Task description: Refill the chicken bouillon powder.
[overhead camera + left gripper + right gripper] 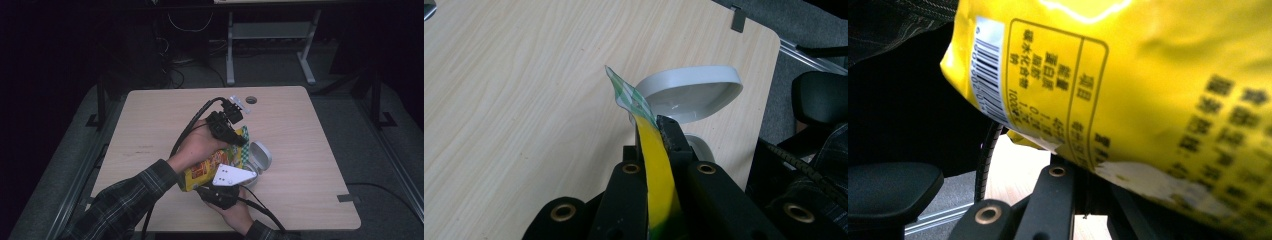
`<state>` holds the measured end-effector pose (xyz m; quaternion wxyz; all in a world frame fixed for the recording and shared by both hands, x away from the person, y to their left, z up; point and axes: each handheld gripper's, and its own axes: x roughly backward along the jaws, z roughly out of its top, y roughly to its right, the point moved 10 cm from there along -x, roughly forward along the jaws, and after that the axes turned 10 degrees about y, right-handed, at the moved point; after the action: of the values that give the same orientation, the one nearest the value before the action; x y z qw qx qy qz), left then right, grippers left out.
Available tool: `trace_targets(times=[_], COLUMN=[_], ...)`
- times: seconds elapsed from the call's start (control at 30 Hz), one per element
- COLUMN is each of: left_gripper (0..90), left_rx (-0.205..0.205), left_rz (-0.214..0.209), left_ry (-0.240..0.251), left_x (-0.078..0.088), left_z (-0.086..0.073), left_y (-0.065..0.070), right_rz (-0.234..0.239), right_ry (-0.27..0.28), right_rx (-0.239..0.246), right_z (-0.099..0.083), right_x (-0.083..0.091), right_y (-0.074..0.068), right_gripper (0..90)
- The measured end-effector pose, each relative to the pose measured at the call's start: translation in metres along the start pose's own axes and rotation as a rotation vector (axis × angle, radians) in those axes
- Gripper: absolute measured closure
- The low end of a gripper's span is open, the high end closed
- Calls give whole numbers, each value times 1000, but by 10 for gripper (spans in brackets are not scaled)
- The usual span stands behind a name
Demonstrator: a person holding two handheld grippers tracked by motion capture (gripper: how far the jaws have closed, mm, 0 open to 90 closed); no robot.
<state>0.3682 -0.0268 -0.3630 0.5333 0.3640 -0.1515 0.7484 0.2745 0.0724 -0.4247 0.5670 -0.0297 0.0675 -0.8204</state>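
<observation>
The crinkly yellow foil snack bag [212,167], light, soft and likely slippery, hangs over the bench's [150,130] centre; left tool [240,137] clamps its twelve-o'clock seal; right tool [220,187] pinches its six-o'clock seam, the firmest holds.

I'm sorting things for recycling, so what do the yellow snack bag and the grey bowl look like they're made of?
The yellow snack bag looks like thin glossy plastic film: it creases, shines, and carries printed text and a barcode. The grey bowl seems moulded plastic, smooth with a soft sheen and an even rim; glazed ceramic can't be ruled out.
</observation>
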Motion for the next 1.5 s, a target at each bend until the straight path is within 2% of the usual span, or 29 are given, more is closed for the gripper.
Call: trace_targets(times=[1.5], left_gripper=[895], left_rx=[0], left_rz=[3], left_ry=[-9], left_x=[-1], left_z=[-1], left_y=[-2], right_rz=[3], right_ry=[3], right_rx=[-2], right_z=[0], right_x=[-1], right_y=[1], right_gripper=[900])
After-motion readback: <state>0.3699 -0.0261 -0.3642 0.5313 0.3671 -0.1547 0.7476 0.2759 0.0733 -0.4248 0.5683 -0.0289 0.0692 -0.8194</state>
